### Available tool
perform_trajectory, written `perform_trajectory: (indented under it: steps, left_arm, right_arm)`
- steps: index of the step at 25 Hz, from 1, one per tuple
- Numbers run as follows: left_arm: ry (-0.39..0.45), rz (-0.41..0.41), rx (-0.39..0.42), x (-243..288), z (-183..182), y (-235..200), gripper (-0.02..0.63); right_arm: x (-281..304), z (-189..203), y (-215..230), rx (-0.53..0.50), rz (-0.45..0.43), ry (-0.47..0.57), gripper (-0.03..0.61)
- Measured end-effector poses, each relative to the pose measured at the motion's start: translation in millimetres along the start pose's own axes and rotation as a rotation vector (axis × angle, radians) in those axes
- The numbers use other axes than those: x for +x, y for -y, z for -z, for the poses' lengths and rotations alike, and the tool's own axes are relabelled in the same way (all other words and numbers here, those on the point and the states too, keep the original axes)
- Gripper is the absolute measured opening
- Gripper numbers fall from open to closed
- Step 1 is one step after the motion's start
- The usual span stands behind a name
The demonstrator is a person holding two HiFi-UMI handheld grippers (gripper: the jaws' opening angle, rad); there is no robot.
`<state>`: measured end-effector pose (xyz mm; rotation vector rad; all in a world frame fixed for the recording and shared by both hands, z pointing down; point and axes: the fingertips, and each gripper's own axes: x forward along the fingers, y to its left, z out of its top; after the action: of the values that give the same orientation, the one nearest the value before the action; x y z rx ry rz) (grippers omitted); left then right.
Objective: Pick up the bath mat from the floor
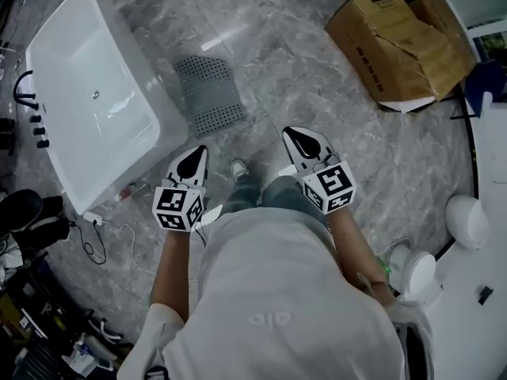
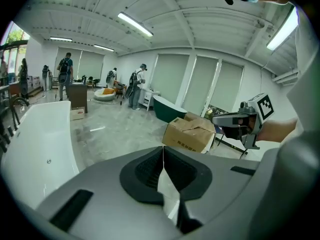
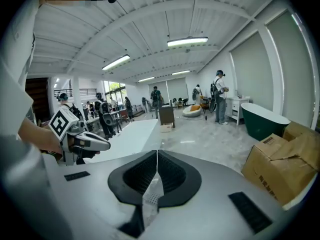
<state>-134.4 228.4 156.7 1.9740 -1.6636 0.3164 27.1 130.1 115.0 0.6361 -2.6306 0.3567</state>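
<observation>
The bath mat [image 1: 207, 93] is a grey perforated sheet lying flat on the marble floor, right beside the white bathtub [image 1: 87, 93]. Both grippers hang in the air in front of the person, short of the mat and apart from it. My left gripper [image 1: 200, 150] points toward the mat's near edge, its jaws together and nothing in them [image 2: 162, 150]. My right gripper [image 1: 295, 133] is to the right of the mat, also shut and empty [image 3: 157, 154]. Each gripper view shows the other gripper from the side: the right gripper [image 2: 235, 120] and the left gripper [image 3: 92, 141].
A crumpled cardboard box [image 1: 396, 46] sits on the floor at the far right. White round fixtures [image 1: 467, 220] stand at the right edge. Cables and dark gear [image 1: 32, 212] lie left of the tub. The person's feet [image 1: 238, 169] stand between the grippers. People stand far back in the room [image 2: 65, 76].
</observation>
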Motion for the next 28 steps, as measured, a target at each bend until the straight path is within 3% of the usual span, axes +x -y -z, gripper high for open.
perform_trajectory:
  steps: [13, 17, 28]
  left_arm:
    - [-0.178, 0.081, 0.044, 116, 25, -8, 0.017]
    - [-0.246, 0.085, 0.045, 154, 40, -12, 0.018]
    - [-0.446, 0.114, 0.073, 277, 124, -34, 0.02]
  right_arm:
    - [24, 42, 75, 0.06, 0.049, -0.125, 0.028]
    - [33, 54, 101, 0.028, 0.083, -0.168, 0.028]
    - [75, 123, 173, 0.139, 0.11, -0.235, 0.028]
